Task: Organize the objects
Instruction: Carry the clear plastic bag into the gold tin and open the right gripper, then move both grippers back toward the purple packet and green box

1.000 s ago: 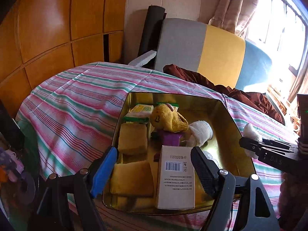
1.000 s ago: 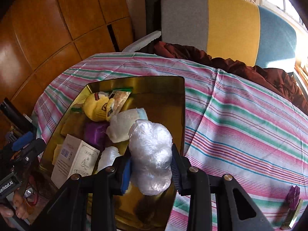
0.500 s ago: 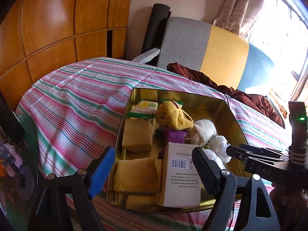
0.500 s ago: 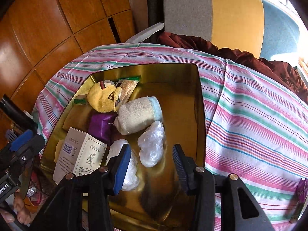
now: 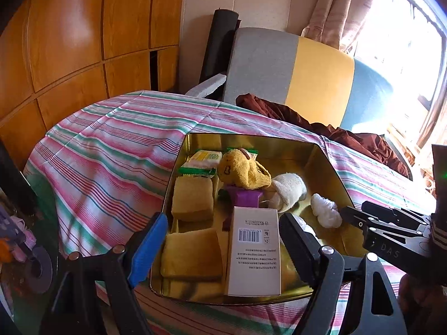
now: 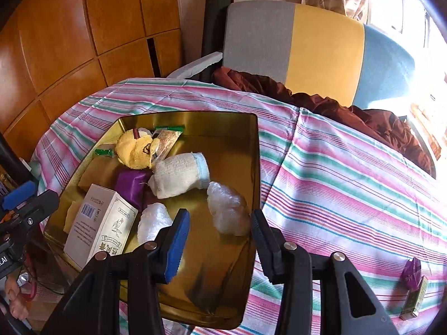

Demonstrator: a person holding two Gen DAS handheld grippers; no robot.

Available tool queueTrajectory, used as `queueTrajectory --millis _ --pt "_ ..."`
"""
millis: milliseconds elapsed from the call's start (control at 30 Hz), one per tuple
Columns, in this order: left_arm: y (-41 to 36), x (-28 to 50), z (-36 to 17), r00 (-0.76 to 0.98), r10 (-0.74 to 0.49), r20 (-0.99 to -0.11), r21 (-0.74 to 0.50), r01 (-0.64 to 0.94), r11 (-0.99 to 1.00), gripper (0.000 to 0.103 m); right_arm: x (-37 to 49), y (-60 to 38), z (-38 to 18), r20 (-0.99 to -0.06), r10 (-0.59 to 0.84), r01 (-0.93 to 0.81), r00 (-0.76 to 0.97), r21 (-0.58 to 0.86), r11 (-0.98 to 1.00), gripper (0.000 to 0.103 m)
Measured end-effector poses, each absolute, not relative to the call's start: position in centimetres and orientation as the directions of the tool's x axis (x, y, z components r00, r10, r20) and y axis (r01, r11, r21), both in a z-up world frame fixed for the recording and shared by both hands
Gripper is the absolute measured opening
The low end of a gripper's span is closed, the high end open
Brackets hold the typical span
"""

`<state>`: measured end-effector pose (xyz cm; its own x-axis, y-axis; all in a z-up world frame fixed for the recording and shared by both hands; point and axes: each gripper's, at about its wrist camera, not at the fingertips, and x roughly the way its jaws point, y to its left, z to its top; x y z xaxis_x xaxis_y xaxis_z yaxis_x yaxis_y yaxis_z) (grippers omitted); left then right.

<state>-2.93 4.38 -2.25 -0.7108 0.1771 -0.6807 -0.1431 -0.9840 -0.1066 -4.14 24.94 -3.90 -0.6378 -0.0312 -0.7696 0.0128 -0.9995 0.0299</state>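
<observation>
A gold tin tray (image 6: 245,145) (image 5: 332,167) sits on the striped cloth. It holds a white box (image 6: 100,223) (image 5: 254,248), a yellow plush (image 6: 135,149) (image 5: 243,171), a white sock roll (image 6: 180,174) (image 5: 287,191), a purple pouch (image 6: 132,185), yellow sponges (image 5: 192,198) and snack packets (image 5: 202,162). A clear plastic wad (image 6: 227,208) (image 5: 325,213) lies in the tray, just ahead of my open, empty right gripper (image 6: 219,244). A second wad (image 6: 152,220) lies beside it. My left gripper (image 5: 220,247) is open around the near tray edge, empty.
The table wears a pink, green and white striped cloth (image 6: 335,167). A purple pouch and a small box (image 6: 412,287) lie at its right edge. A grey, yellow and blue sofa (image 6: 307,44) with brown fabric (image 6: 321,100) stands behind. Wooden panels (image 5: 69,42) are at left.
My right gripper opened and let go of the clear plastic wad, which now lies in the tray. The gripper has drawn back a little. The left gripper stayed open and shifted slightly.
</observation>
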Motion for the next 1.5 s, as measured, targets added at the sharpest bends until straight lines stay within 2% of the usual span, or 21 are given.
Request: queueTrajectory --millis 400,767,900,1133,1400,1500 --pt "6.2 -2.5 -2.3 -0.701 0.198 -0.686 -0.085 -0.192 -0.978 0.083 -2.5 28.8 -3.5 -0.756 0.127 -0.092 -0.642 -0.088 -0.992 0.047" --pt "9.4 -2.2 -2.2 -0.681 0.231 -0.695 -0.058 -0.267 -0.962 0.083 -0.7 32.8 -4.0 -0.755 0.212 -0.17 -0.62 -0.134 -0.976 0.047" --pt "10.9 -2.0 -2.1 -0.67 0.258 -0.696 -0.056 -0.307 -0.95 0.083 -0.1 35.6 -4.1 -0.763 0.232 -0.22 -0.604 -0.121 -0.968 0.047" --pt "14.8 -1.4 -1.7 -0.64 0.334 -0.692 -0.052 -0.417 -0.907 0.083 2.4 46.3 -3.4 -0.801 0.332 -0.462 -0.498 -0.078 -0.883 0.047" --pt "21.0 0.7 -1.6 -0.574 0.427 -0.698 -0.027 -0.575 -0.818 0.083 7.7 57.1 -4.5 -0.835 0.363 -0.715 -0.414 0.052 -0.697 0.047" --pt "24.0 1.2 -2.0 -0.536 0.457 -0.71 -0.021 -0.632 -0.774 0.083 9.8 59.2 -5.2 -0.836 0.34 -0.774 -0.431 0.148 -0.616 0.047"
